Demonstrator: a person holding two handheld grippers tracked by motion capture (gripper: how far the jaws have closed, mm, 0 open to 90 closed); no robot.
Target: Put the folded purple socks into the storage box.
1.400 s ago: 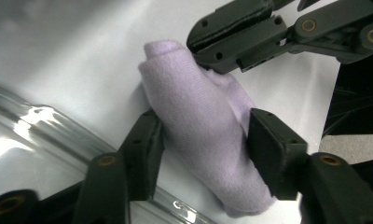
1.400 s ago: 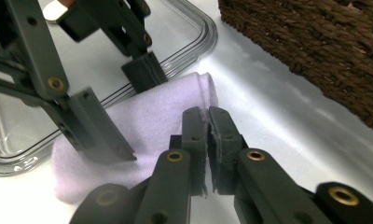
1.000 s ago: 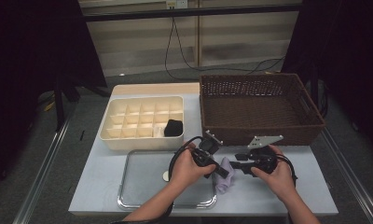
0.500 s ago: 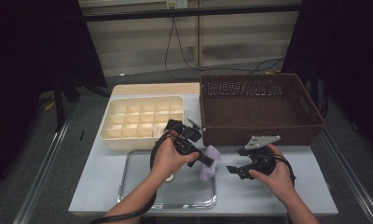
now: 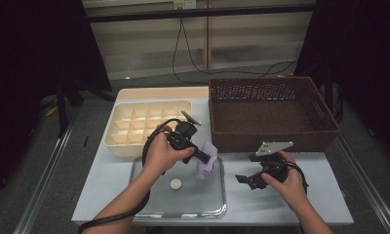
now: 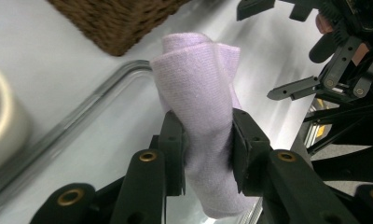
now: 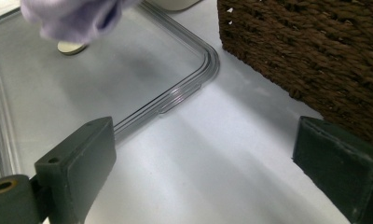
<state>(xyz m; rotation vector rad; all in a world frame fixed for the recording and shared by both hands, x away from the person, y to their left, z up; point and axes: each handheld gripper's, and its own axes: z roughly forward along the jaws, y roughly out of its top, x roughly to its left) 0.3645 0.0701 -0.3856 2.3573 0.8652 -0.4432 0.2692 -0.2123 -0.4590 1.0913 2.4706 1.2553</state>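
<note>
Left gripper [image 5: 203, 157] pinches a rolled lilac knitted cloth [image 5: 205, 160] above the clear rectangular tray's [image 5: 149, 207] right part, beside the brown wicker basket [image 5: 271, 114]; right gripper [image 5: 246, 179], jaws just spread wide and empty, hovers over bare table [image 5: 329, 195]; the cloth's lower end is cut off in the left gripper view.

Soft matt lilac cloth [image 6: 198, 93], glossy metal tray [image 5: 149, 207], rough woven wicker basket [image 5: 273, 139], matt plastic organiser [image 5: 116, 142].

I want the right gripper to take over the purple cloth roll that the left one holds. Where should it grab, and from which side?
Probably the free end of the purple cloth roll beyond the left gripper, whose pads already clamp its middle. The right gripper, its jaws just opened with nothing between them, could come across its narrow width from the wicker basket side.
</note>
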